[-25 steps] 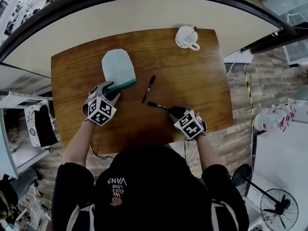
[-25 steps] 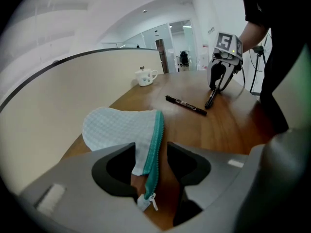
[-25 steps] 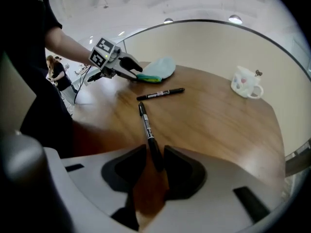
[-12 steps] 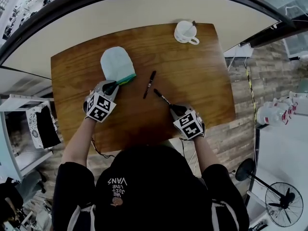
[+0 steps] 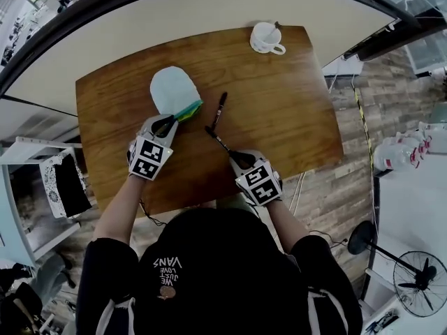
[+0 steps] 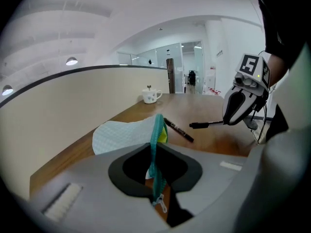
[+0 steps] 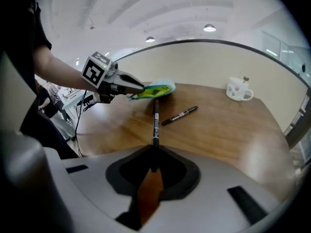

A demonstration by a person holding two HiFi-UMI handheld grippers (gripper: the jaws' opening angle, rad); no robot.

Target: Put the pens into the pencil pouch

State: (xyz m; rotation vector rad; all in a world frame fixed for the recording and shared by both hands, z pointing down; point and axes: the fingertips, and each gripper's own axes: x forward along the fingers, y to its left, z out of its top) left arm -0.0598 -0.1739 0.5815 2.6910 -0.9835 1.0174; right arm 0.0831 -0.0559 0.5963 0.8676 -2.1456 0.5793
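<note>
A light blue pencil pouch [image 5: 172, 88] lies on the wooden table [image 5: 293, 110]. My left gripper [image 5: 166, 125] is shut on its teal zip edge [image 6: 156, 139] and holds that edge raised, so the yellow-green lining [image 7: 154, 90] shows. My right gripper [image 5: 239, 158] is shut on a black pen [image 5: 217, 139], whose tip points at the pouch's mouth and hangs a little short of it. In the right gripper view that pen [image 7: 155, 122] runs straight ahead from the jaws. A second black pen [image 5: 221, 109] lies on the table to the right of the pouch.
A white mug [image 5: 265, 37] with a spoon stands at the table's far right corner. A curved beige partition [image 5: 209, 12] runs behind the table. The table's near edge is just in front of both hands.
Both grippers went from open to shut. The left took the pouch's zip edge and lifted it. The right picked the pen off the table and carried it left toward the pouch.
</note>
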